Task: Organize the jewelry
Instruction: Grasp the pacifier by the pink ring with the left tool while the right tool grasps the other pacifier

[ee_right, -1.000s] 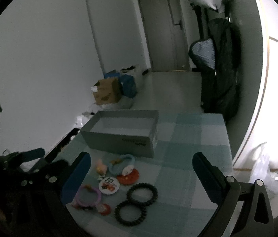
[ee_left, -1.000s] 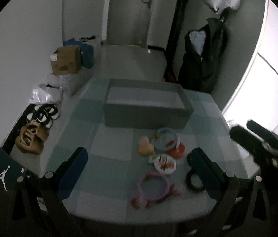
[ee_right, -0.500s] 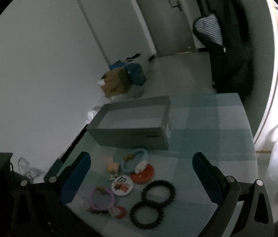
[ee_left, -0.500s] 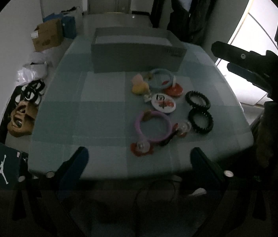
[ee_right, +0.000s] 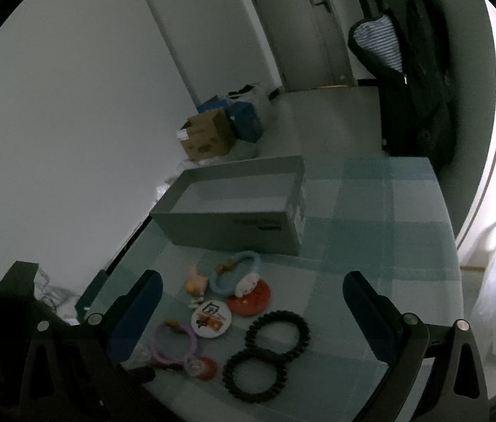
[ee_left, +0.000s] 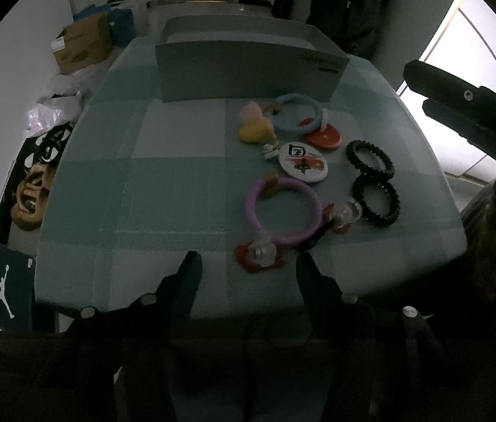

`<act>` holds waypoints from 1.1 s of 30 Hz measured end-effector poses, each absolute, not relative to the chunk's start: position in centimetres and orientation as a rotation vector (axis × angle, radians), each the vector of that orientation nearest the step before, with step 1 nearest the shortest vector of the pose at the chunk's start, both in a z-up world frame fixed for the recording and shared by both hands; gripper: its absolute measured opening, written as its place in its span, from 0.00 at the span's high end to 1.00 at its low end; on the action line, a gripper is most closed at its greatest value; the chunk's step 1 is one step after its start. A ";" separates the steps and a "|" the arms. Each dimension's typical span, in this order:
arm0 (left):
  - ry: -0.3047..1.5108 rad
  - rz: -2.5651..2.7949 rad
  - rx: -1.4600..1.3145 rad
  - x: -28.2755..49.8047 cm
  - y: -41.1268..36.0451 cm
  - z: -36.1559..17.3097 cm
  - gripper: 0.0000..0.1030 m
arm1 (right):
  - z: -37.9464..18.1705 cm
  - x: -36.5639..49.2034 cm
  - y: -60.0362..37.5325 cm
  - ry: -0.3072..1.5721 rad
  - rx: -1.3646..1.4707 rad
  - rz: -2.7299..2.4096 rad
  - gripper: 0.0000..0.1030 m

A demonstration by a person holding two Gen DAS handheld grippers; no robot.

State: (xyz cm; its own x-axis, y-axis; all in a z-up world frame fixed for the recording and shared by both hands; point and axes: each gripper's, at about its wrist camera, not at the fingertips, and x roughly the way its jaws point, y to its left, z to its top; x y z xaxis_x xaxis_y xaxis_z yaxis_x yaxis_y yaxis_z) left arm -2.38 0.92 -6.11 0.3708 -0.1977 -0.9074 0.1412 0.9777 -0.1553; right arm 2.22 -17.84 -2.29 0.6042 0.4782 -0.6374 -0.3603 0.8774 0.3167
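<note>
Since a moment ago my left tool [ee_left: 246, 267] narrowed, fingers still apart, holding nothing, near the purple ring [ee_left: 282, 210]. On the checked surface [ee_left: 163, 183], the grey box [ee_right: 234, 211] sits far; two black coils [ee_right: 265, 351] lie before my wide-spread right tool [ee_right: 251, 295].

Left wrist view looks down from the table's [ee_left: 163, 161] near edge; right view higher, rightward; both share the box [ee_left: 248, 70].
</note>
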 end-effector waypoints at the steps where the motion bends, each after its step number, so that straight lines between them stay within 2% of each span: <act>1: 1.171 -0.223 -0.052 -2.4 0.8 -6.1 0.57 | -2.3 2.2 -17.9 0.784 0.160 0.489 0.00; 2: 1.168 -0.228 -0.047 -2.2 0.9 -6.2 0.60 | -2.3 2.2 -17.8 0.784 0.159 0.490 0.00; 6: 1.165 -0.244 -0.019 -2.3 0.3 -6.2 0.79 | -2.3 2.0 -17.7 0.785 0.144 0.494 0.00; 10: 1.165 -0.251 -0.038 -2.2 0.8 -6.0 0.85 | -2.4 1.9 -18.1 0.791 0.157 0.499 0.01; 15: 1.158 -0.267 -0.048 -2.2 0.7 -5.9 0.86 | -2.9 1.8 -18.3 0.839 0.176 0.536 0.10; 24: 1.129 -0.257 -0.111 -1.8 2.2 -5.1 0.86 | -3.9 -0.6 -15.3 0.920 0.026 0.699 0.38; 26: 1.131 -0.250 -0.139 -1.7 2.7 -5.1 0.86 | -4.5 -1.3 -14.2 0.938 -0.032 0.722 0.49; 28: 1.130 -0.237 -0.159 -1.6 3.0 -5.1 0.86 | -5.0 -1.8 -13.2 0.957 -0.088 0.744 0.57; 33: 1.109 -0.220 -0.185 -1.6 3.2 -4.6 0.86 | -5.5 -2.6 -12.0 0.959 -0.175 0.766 0.68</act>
